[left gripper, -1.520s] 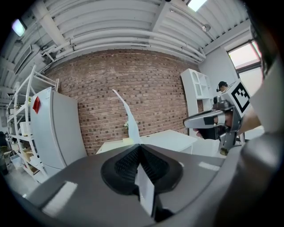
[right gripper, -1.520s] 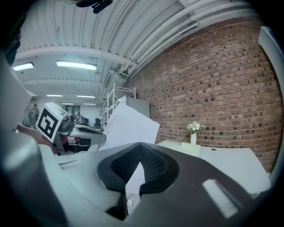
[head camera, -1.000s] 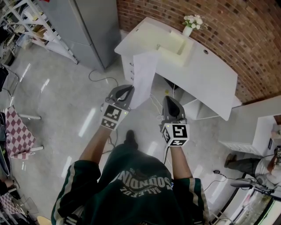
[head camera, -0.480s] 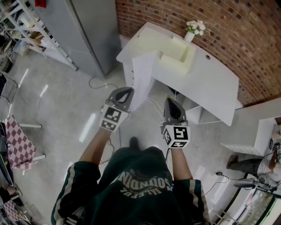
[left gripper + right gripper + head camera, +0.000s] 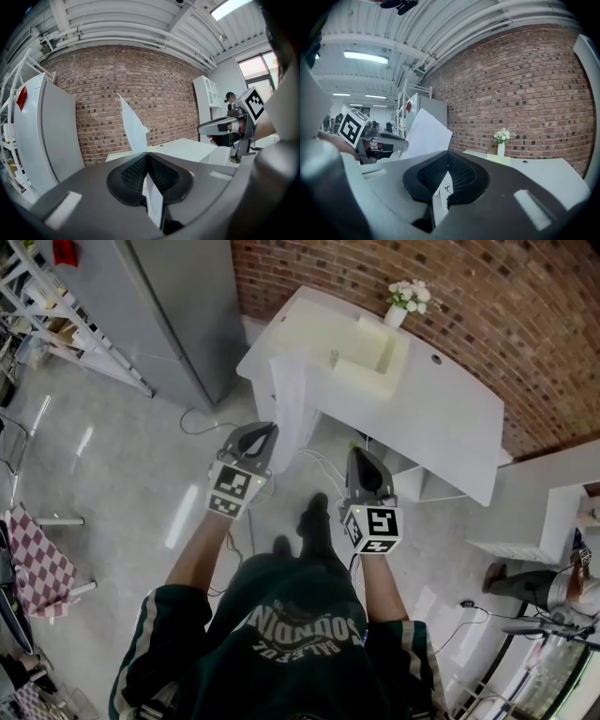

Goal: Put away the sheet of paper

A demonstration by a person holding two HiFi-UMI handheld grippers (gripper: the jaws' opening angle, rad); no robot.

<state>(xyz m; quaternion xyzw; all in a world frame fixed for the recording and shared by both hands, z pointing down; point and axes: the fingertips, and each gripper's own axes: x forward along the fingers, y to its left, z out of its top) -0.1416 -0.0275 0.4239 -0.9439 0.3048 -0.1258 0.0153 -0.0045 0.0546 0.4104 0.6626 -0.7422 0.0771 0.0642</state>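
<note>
White desk (image 5: 450,399) is getting closer.
Left gripper (image 5: 265,430) is pinching sheet of paper (image 5: 289,404), carrying it over; right gripper (image 5: 362,454) is staying closed, empty.

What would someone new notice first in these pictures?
The sheet of paper sticks up from the shut left gripper, before the white desk. The right gripper beside it is shut, empty. A vase of white flowers stands on the desk by the brick wall.

Person (image 5: 542,585) (far right) half out of frame
</note>
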